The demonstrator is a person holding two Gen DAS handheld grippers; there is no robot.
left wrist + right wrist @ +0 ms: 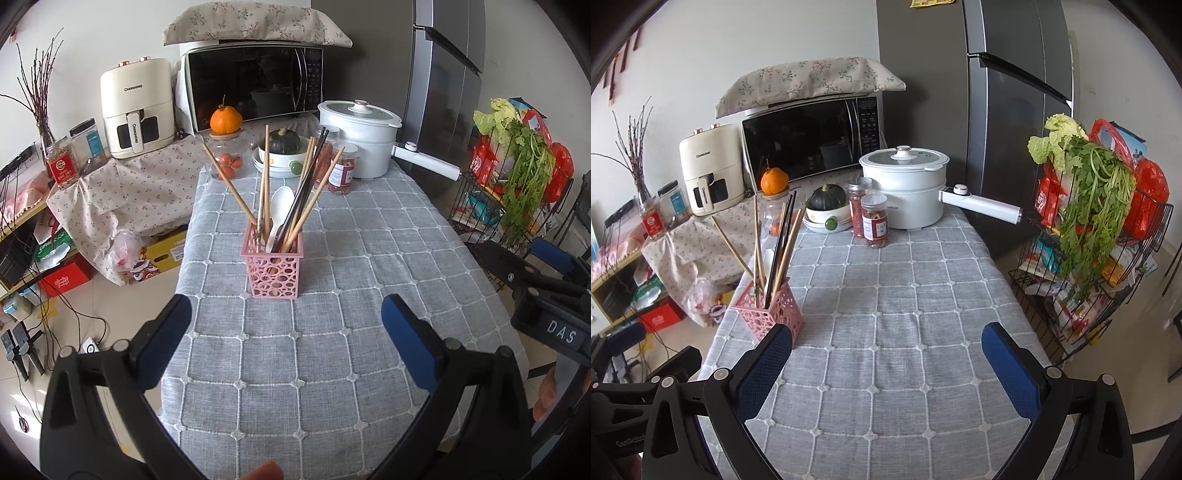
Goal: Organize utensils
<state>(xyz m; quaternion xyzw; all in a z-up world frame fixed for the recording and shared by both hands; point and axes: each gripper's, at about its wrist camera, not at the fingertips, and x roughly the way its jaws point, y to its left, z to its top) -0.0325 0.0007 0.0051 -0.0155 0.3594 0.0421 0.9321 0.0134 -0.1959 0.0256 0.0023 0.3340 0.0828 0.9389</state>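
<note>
**Both grippers empty, utensils standing in the pink basket**

My left gripper (286,332) has its fingers (408,341) spread wide over the grey checked cloth of the desk (369,240), gripping nothing. My right gripper (886,363) is the same: fingers (1010,365) spread, nothing between them, hovering above bare cloth.

Straight ahead of the left gripper stands the basket (272,267), pink and pierced with round holes, upright near the middle of the desk. In it I see wooden chopsticks (221,181) fanned outward, a dark pair (308,181) leaning right, and a white spoon (279,214) with its bowl up. From the right wrist view the basket sits just beyond my left finger, near the desk's left edge.

At the far end, a bowl (827,218) holds a dark green squash (825,197). Beside it two lidded jars (875,219) hold reddish contents, and behind them is a white lidded pot (905,188). A glass jar (225,157) with small red fruit inside carries an orange (225,120) on its lid.
</note>
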